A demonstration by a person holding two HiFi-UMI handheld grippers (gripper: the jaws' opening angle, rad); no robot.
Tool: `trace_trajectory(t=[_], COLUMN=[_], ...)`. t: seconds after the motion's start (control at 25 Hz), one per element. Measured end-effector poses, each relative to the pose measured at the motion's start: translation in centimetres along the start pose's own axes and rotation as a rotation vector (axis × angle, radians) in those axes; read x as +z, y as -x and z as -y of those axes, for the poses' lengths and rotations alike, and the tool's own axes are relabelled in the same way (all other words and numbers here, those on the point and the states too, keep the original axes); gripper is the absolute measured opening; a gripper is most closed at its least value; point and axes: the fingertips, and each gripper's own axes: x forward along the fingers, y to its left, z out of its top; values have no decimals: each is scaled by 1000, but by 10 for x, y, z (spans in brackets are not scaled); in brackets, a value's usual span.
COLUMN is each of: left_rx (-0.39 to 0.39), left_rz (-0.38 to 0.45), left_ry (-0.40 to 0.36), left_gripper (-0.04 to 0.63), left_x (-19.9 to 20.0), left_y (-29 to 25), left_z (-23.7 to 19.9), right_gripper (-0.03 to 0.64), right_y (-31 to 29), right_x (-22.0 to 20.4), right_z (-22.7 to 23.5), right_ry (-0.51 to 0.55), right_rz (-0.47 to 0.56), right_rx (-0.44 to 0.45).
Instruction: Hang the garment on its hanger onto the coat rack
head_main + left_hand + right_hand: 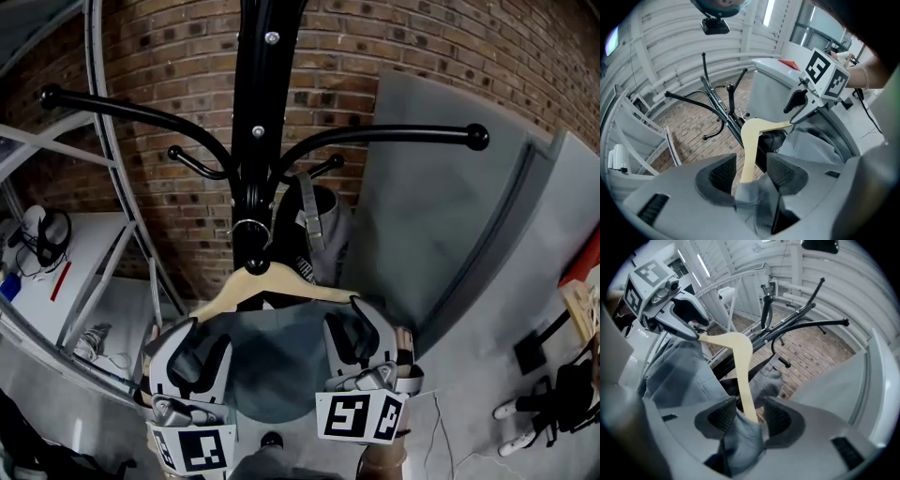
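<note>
Hanger (274,281) looks hooked at the coat rack (257,141) pole, with the garment (272,366) draped below it. The hang itself seems done (hook seating is partly hidden, can't confirm). Left gripper (751,171) has jaws wide, with a hanger arm and cloth between them and the pads not pressing. Right gripper (745,416) is the same. Remaining: back both grippers clear without dragging the shoulders off.

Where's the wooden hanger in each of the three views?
Head view: wooden hanger lower centre, just below the coat rack pole.
Left gripper view: hanger centre, rising from the bottom, bending right.
Right gripper view: hanger centre, bending up and left.
Shared landmark: the black coat rack behind it.
</note>
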Motion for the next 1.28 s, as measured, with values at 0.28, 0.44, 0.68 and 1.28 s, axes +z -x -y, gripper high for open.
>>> trace_trajectory(t=[0.28, 0.44, 0.68, 1.28], left_rx=[-4, 55, 68, 115], left_rz=[-17, -34, -29, -36], left_ry=[46, 30, 67, 18], left_gripper=[151, 5, 5, 5], left_x=[28, 38, 51, 56], left_y=[45, 71, 105, 140], left_z=[16, 19, 28, 34], right_gripper=[108, 81, 39, 31], right_y=[55, 82, 112, 137], right_x=[0, 2, 3, 14], right_z=[5, 2, -5, -34], right_ry=[-18, -43, -74, -47], right_rz=[20, 43, 49, 68], right_rx=[-8, -7, 6, 63])
